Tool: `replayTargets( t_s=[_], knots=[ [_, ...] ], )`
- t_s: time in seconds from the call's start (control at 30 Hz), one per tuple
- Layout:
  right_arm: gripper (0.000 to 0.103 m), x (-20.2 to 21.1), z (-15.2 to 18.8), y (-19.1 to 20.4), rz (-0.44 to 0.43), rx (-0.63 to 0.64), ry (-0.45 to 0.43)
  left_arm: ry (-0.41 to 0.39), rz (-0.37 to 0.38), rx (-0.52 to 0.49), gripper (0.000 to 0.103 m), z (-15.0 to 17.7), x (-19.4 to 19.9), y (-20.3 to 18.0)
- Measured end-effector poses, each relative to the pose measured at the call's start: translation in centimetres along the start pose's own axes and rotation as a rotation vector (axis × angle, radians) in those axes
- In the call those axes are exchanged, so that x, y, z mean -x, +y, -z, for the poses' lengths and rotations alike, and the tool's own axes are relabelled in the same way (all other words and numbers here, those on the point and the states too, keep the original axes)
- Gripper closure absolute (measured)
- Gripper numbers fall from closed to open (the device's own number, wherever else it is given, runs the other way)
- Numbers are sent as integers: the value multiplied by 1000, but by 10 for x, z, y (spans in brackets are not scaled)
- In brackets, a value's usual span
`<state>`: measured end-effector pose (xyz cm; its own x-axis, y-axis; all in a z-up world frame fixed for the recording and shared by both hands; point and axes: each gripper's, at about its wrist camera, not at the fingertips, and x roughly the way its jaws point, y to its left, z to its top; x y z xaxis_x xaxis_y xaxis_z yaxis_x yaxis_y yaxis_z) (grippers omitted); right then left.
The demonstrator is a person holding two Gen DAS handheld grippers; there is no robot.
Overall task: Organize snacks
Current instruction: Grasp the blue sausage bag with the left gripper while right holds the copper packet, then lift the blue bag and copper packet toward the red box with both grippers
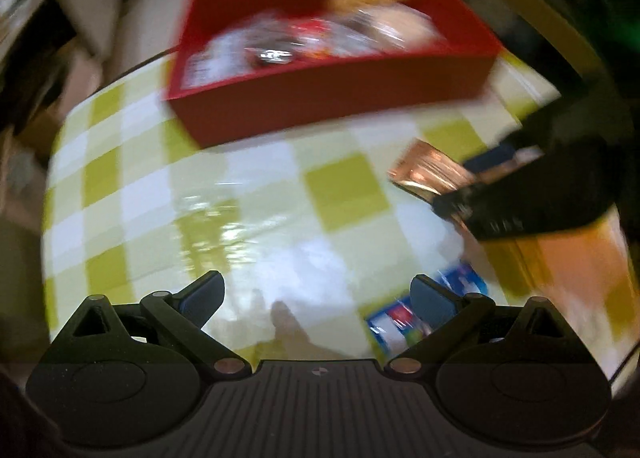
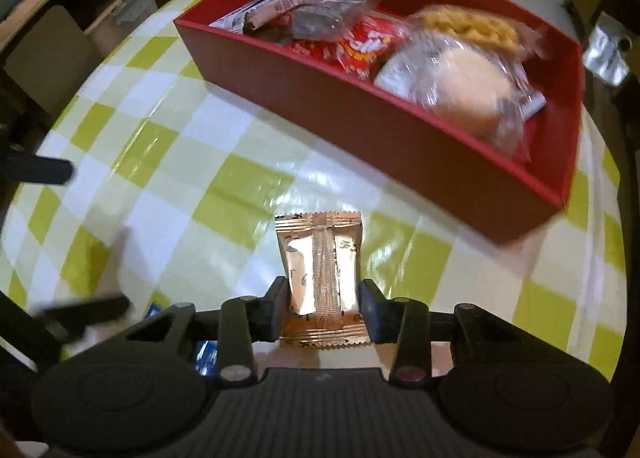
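Observation:
My right gripper [image 2: 323, 298] is shut on a copper-gold snack packet [image 2: 320, 258], which stands up between the pads above the checked table. The left wrist view shows the same packet [image 1: 428, 172] in the right gripper [image 1: 472, 178] at the right. Beyond it lies a red box [image 2: 360, 118] holding several wrapped snacks: a red packet [image 2: 360, 46], a wrapped round bun [image 2: 464, 90] and a yellow snack [image 2: 468, 26]. My left gripper [image 1: 318, 294] is open over the tablecloth, holding nothing. A blue packet [image 1: 394, 322] lies by its right finger.
The round table wears a glossy green-and-white checked cloth [image 2: 248, 186]. The red box [image 1: 328, 98] sits near the far edge. An orange item [image 1: 572, 270] lies at the right in the left wrist view. Furniture and shelves surround the table. The left wrist view is blurred.

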<state>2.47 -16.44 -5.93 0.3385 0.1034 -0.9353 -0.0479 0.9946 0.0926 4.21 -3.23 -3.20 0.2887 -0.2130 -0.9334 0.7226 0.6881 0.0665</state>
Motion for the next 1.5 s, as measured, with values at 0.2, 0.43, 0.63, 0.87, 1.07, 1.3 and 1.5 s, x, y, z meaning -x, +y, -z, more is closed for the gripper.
replayTargets(
  t_s=[0.2,0.43,0.63,0.87,1.07,1.3,1.5],
  knots=[
    [58,7,25,-7,28,-3,15,-29,44,-257,3,15,-10,-49],
    [37,3,23,-8,-9,-22,-10,6,50,-353,2,22,-34,-75],
    [0,-9,25,0,-92,-11,-27,17,72,-327,0,17,-46,-72],
    [2,-7,26,3,-61,45,-20,31,40,-287,0,29,-42,-64],
    [51,1,29,-2,44,15,-32,39,34,-215,17,30,-38,-64],
    [56,12,41,-4,75,-22,-17,60,-10,-114,26,37,-26,-62],
    [65,33,49,-15,50,-106,-61,43,-2,-27,27,32,-15,-45]
  ],
)
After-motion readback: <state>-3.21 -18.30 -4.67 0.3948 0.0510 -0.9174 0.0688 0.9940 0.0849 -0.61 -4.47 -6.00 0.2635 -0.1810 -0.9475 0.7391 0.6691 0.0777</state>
